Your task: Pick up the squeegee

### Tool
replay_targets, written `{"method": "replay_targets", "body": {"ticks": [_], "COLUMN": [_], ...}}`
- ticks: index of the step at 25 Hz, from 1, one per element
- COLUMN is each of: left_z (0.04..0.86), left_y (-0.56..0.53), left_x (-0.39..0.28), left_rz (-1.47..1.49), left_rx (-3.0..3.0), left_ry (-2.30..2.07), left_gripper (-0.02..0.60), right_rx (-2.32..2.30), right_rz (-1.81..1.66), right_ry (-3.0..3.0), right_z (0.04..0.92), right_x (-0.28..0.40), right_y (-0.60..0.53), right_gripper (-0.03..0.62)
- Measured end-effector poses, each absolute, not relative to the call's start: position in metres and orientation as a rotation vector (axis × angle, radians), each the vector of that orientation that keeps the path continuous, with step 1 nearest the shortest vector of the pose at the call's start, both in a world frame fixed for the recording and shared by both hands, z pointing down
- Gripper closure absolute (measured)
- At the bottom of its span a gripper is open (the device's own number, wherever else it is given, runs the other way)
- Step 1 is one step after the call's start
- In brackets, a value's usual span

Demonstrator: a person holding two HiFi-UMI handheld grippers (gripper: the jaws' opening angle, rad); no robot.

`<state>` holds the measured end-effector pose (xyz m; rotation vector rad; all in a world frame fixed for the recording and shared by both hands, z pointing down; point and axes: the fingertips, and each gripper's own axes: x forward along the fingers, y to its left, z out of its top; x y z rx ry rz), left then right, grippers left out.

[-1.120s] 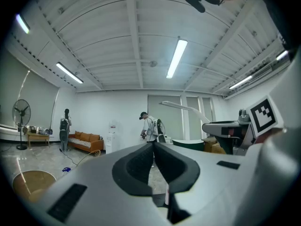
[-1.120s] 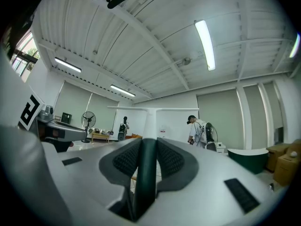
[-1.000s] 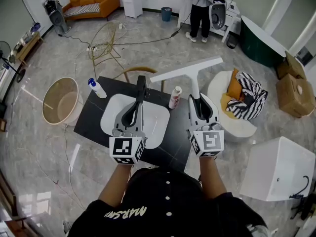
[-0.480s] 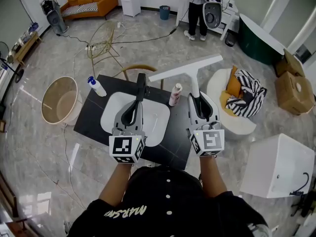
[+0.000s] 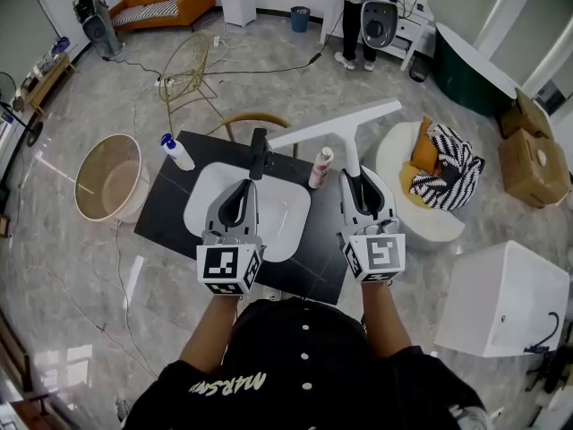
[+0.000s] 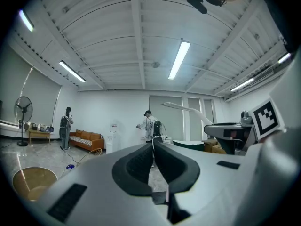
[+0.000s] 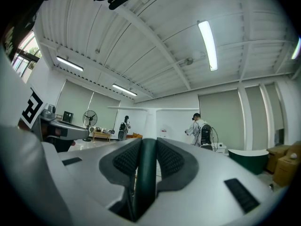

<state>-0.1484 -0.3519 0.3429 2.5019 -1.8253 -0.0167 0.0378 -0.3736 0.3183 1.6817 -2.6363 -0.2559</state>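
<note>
The squeegee [image 5: 336,125] is a white T-shaped blade on a dark green handle [image 7: 146,173]. It is held up above the black table [image 5: 170,213]. My right gripper [image 5: 362,179] is shut on the handle, and the pads press it from both sides in the right gripper view, where the gripper [image 7: 146,142] points level. The white blade [image 7: 146,111] stands crosswise ahead of it. My left gripper [image 5: 250,184] is shut with nothing in it and hangs over the white basin [image 5: 291,231]. In the left gripper view the left gripper [image 6: 153,144] has its pads meeting at the tips, and the squeegee [image 6: 188,109] shows to the right.
A black faucet [image 5: 260,150] stands at the basin's far edge. A blue-capped spray bottle [image 5: 177,152] and a white bottle [image 5: 319,168] stand on the table. A wicker basket [image 5: 109,179] is to the left, a cushioned white seat [image 5: 439,173] and a white box [image 5: 506,298] to the right.
</note>
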Motion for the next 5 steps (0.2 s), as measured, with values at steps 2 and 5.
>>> {"method": "replay_targets", "body": {"ticks": [2,5], "left_z": [0.344,0.3454], "left_y": [-0.35,-0.3482], "left_x": [-0.1474,-0.1474], "left_rz": [-0.013,-0.012], "left_rx": [2.508,2.512], "left_ry": [-1.823,-1.821], "left_gripper": [0.561,0.56], "right_rx": [1.681,1.681], "right_rz": [-0.261,-0.266], "right_ry": [-2.636,-2.636], "right_z": [0.3184,0.3183], "right_x": [0.037,0.0356], "right_y": [-0.373,-0.3724], "right_gripper": [0.507,0.507]}}
